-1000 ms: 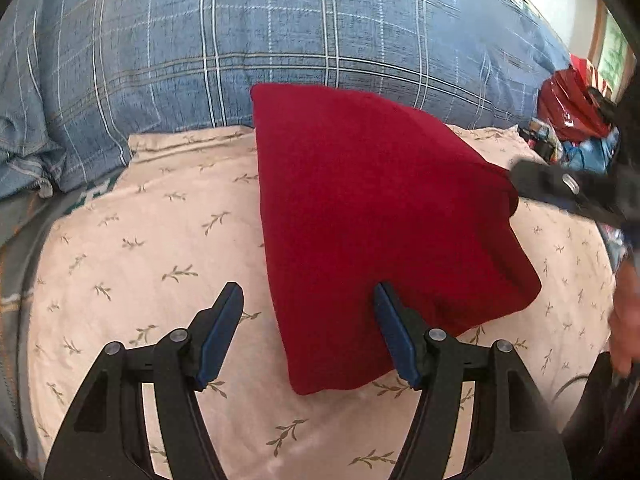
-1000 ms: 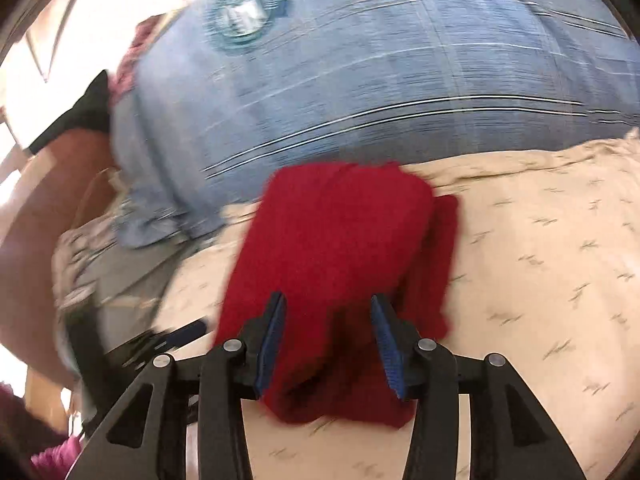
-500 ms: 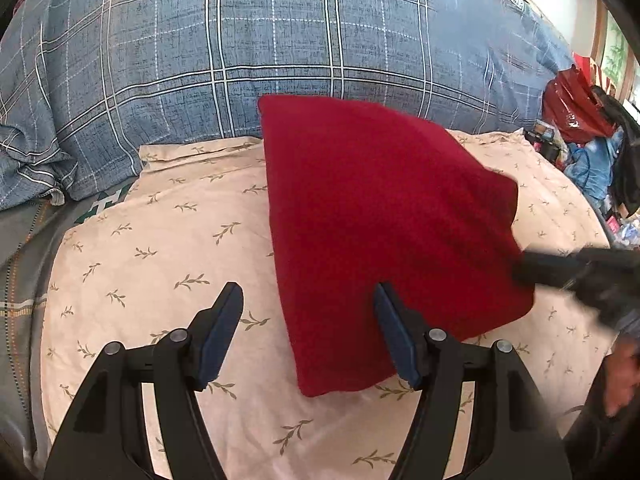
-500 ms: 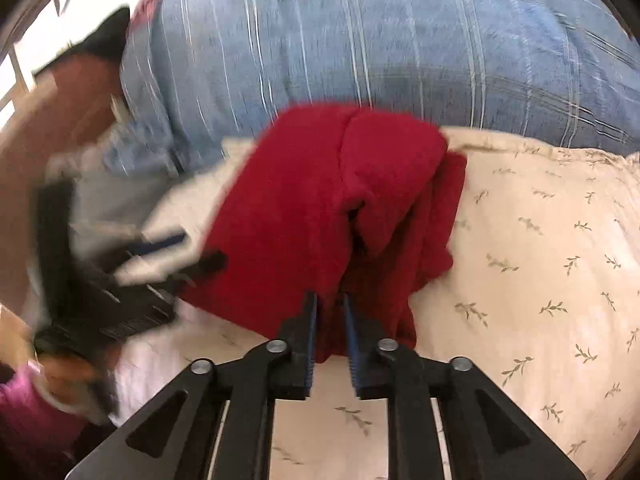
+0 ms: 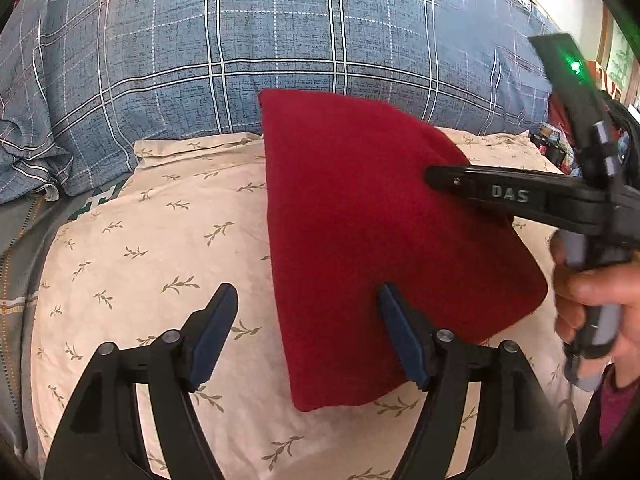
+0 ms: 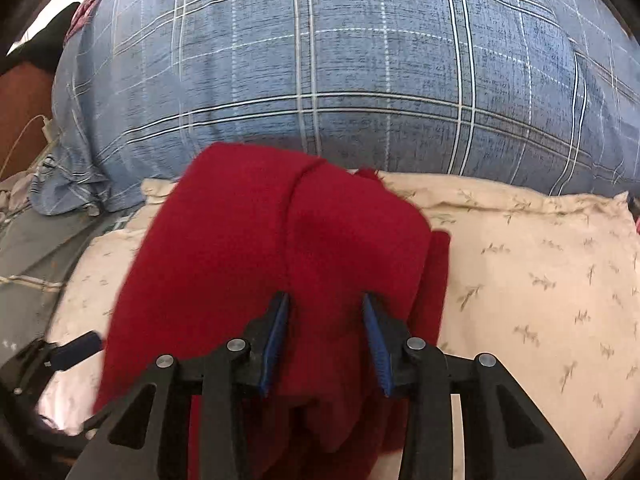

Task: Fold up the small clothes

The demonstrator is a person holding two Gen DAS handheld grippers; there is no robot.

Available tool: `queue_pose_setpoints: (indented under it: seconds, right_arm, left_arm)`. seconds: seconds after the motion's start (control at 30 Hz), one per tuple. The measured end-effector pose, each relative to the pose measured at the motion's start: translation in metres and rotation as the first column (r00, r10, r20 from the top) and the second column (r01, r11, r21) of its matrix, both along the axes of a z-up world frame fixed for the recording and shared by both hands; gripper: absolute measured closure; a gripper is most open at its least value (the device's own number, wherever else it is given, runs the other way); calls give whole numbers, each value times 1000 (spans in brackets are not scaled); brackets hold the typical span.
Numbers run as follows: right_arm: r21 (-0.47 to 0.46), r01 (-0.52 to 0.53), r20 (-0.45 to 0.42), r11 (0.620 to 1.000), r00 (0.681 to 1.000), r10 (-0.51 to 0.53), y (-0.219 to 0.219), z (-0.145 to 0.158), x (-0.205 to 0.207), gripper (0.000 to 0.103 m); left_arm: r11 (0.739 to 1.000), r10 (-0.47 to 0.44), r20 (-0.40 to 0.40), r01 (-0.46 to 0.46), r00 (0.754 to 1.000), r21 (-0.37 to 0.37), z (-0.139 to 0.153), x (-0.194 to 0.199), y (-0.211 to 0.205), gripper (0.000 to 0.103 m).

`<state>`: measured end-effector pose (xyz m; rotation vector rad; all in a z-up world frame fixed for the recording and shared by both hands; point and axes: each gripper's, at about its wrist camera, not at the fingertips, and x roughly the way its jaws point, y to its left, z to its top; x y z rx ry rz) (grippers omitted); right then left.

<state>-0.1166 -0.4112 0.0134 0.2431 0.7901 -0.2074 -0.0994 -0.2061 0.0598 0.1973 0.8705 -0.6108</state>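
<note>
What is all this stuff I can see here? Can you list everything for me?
Folded red knitted garment: one, dark red, lying on the cream pillow, its far edge against the blue cushion.
Cream pillow with small leaf sprigs: one, cream, under the garment.
Big blue plaid cushion: one, blue with white lines, behind the pillow; a round teal emblem shows near its top in the right wrist view.
Grey bedding: grey, left of the pillow.
Left claw: one, black with blue pads, open, over the garment's near left edge.
Right claw: one, black with blue pads, open, above the garment.
Person's hand: one, gripping the right claw's handle.
</note>
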Motion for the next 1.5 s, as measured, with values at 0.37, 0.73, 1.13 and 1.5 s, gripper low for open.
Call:
queue_pose_setpoints:
  seconds: [0.37, 0.73, 1.13, 1.5]
  right_arm:
    - [73, 33, 83, 997, 996, -39, 4, 27, -28, 59]
    - [175, 64, 55, 983, 996, -74, -23, -5, -23, 35]
    - [427, -20, 148, 904, 988, -48, -51, -26, -31, 11]
    - [341, -122, 199, 932, 979, 55, -17, 2, -25, 54]
  left_arm:
    - [1000, 8, 4, -8, 1000, 16, -1, -3, -3, 30]
    - [997, 19, -62, -24, 998, -75, 9, -1, 16, 30]
    - [964, -45, -264, -28, 963, -266, -14, 52, 8, 20]
    - [954, -110, -280, 22, 954, -300, 0, 44, -4, 51]
